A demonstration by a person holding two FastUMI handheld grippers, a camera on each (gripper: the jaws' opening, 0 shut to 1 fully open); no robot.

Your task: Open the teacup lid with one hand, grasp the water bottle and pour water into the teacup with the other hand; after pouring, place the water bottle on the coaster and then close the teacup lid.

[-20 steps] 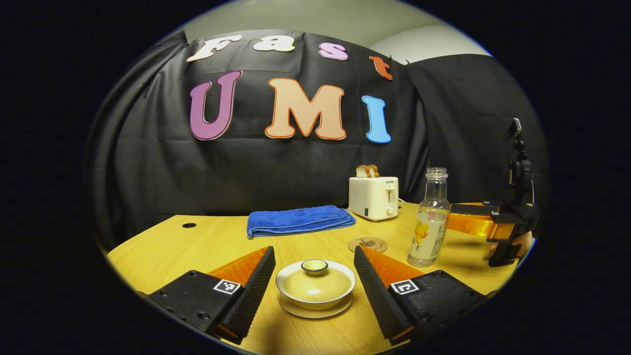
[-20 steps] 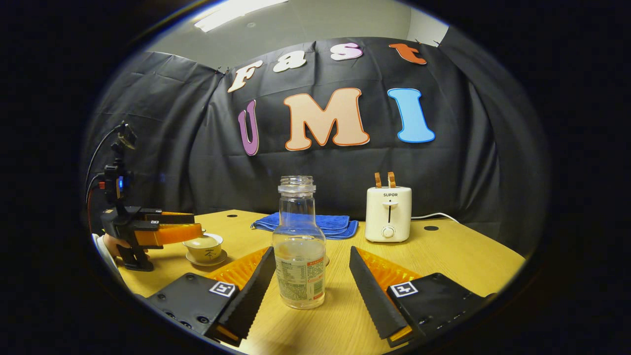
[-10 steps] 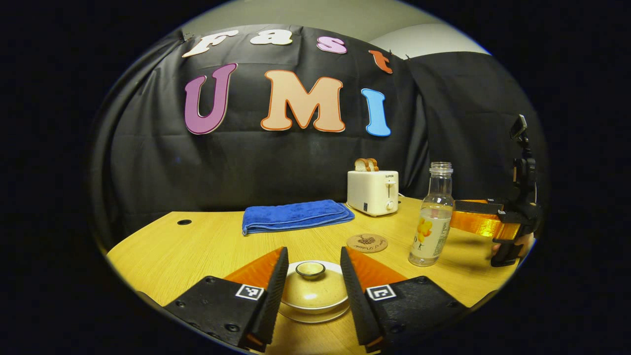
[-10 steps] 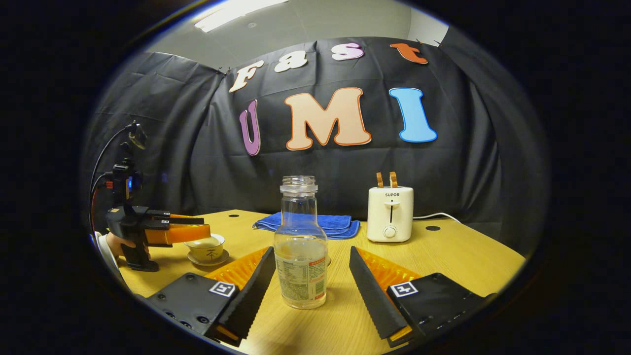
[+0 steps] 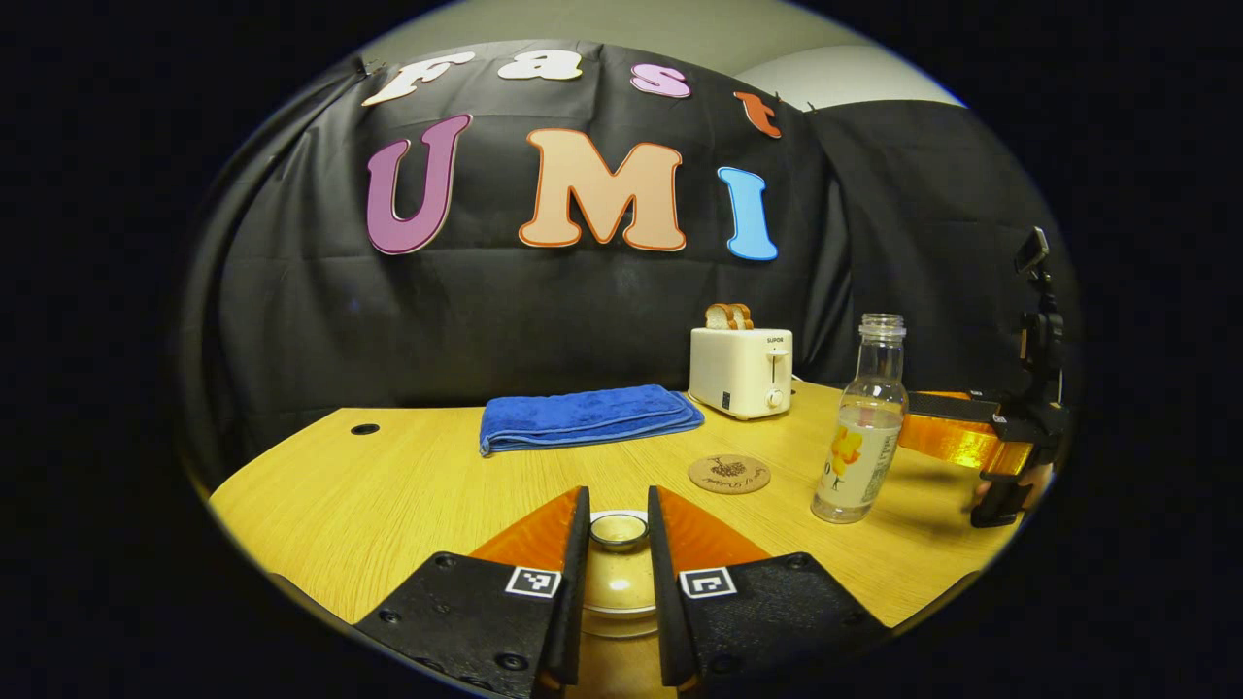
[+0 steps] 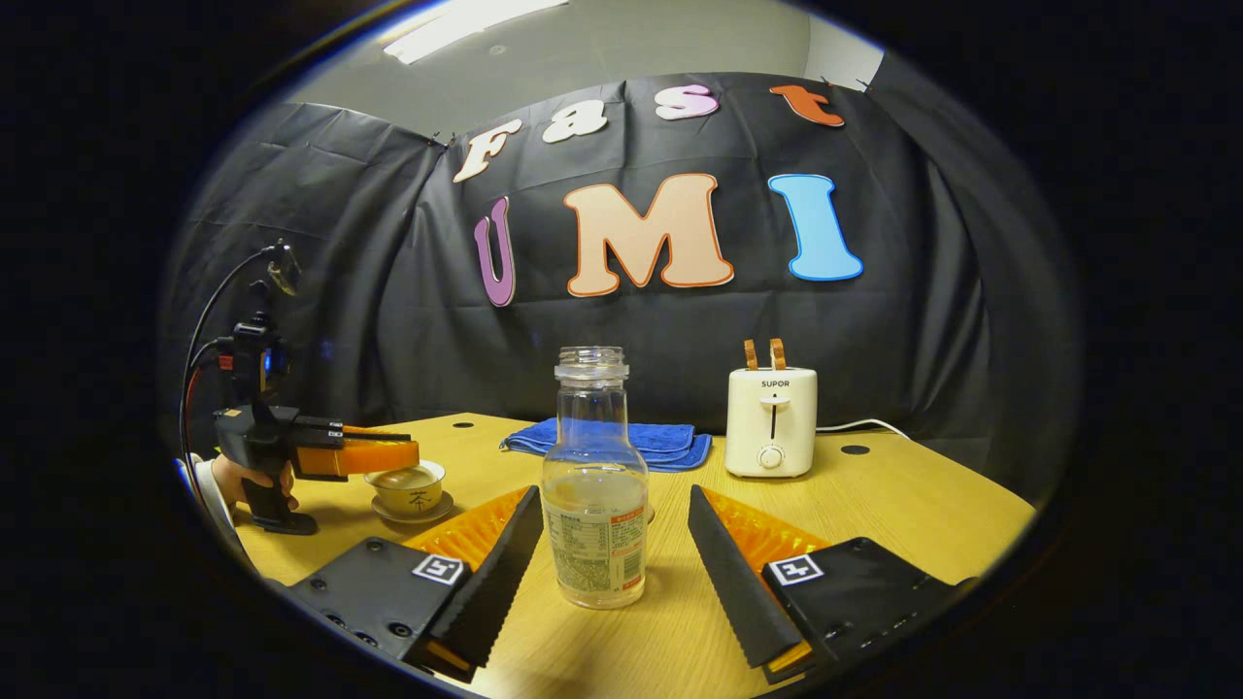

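A cream teacup (image 5: 616,610) on a saucer stands at the table's near edge with its lid (image 5: 616,582) on. My left gripper (image 5: 618,497) is shut on the lid's knob (image 5: 619,529), a finger pressing each side. In the right gripper view this gripper (image 6: 374,454) hovers flat over the teacup (image 6: 408,491). The clear water bottle (image 6: 594,505), uncapped and about a third full, stands upright between the fingers of my right gripper (image 6: 612,497), which is open and apart from it. In the left gripper view the bottle (image 5: 864,432) stands right of the round coaster (image 5: 728,474).
A white toaster (image 5: 741,371) with two bread slices stands at the back of the wooden table (image 5: 388,485), and a folded blue towel (image 5: 587,416) lies left of it. A hand (image 6: 228,481) holds the left gripper's grip. Cable holes (image 5: 365,428) mark the tabletop.
My left gripper went from wide open around the teacup to shut on the lid's knob and moved a little forward. The right gripper and the bottle have stayed where they were.
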